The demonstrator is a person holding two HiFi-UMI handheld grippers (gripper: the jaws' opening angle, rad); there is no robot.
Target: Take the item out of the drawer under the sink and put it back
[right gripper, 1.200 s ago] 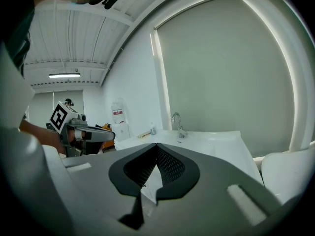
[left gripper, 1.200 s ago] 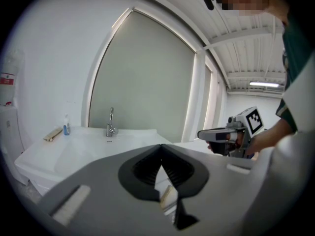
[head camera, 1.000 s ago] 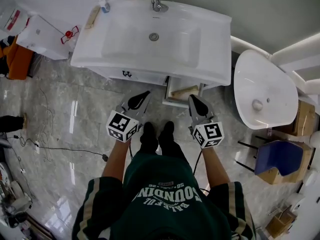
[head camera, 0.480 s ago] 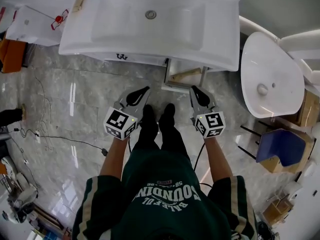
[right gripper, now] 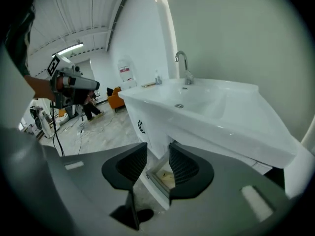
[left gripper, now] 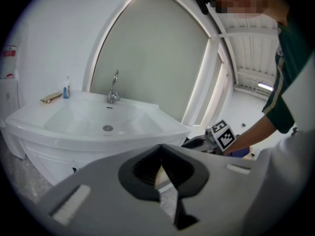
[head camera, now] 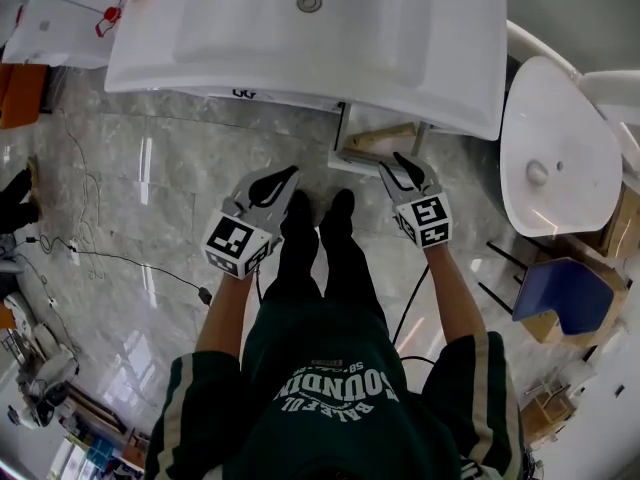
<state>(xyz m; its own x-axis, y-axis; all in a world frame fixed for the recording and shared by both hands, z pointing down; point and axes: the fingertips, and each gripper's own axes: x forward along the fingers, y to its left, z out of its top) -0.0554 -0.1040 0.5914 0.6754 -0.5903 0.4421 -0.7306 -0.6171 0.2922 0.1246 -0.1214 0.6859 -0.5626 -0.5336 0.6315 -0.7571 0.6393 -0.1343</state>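
Under the white sink (head camera: 300,38), a small drawer (head camera: 347,138) stands pulled out, with a tan item (head camera: 382,138) lying inside. My right gripper (head camera: 402,165) hovers just in front of the drawer. Its jaws are opening and nothing is between them. In the right gripper view the drawer (right gripper: 150,180) and the tan item (right gripper: 168,177) show through the gap of the right gripper (right gripper: 157,157). My left gripper (head camera: 284,178) hangs over the floor, left of the drawer and below the sink's edge, shut and empty. The left gripper (left gripper: 160,164) faces the sink (left gripper: 98,119).
The person's black-clad legs (head camera: 320,238) stand between the grippers on the marble floor. A white oval fixture (head camera: 555,158) and a blue seat (head camera: 560,303) are to the right. Cables (head camera: 90,258) trail over the floor at the left. A faucet (left gripper: 114,87) rises behind the basin.
The person has stepped nearer the sink, so both grippers are closer to the drawer. The right gripper's jaws have gone from shut to apart.
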